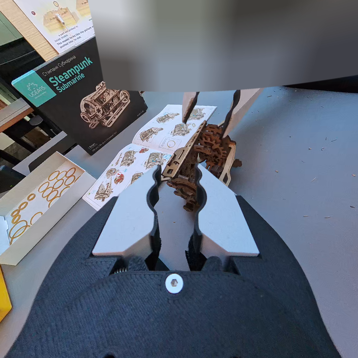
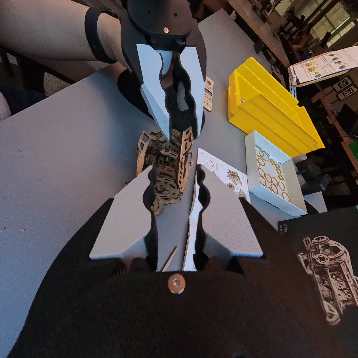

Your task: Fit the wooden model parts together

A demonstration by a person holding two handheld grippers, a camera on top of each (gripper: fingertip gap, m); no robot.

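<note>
The left tool has its fingers apart around the near end of the wooden model, and the right tool is likewise spread at the far end. The model stands on the grey worktop, with an open booklet to its left and a white tray of rings beyond.

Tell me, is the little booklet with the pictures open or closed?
Open. The instruction booklet lies spread flat on the grey table, two pages of drawings facing up, beside the wooden model.
</note>
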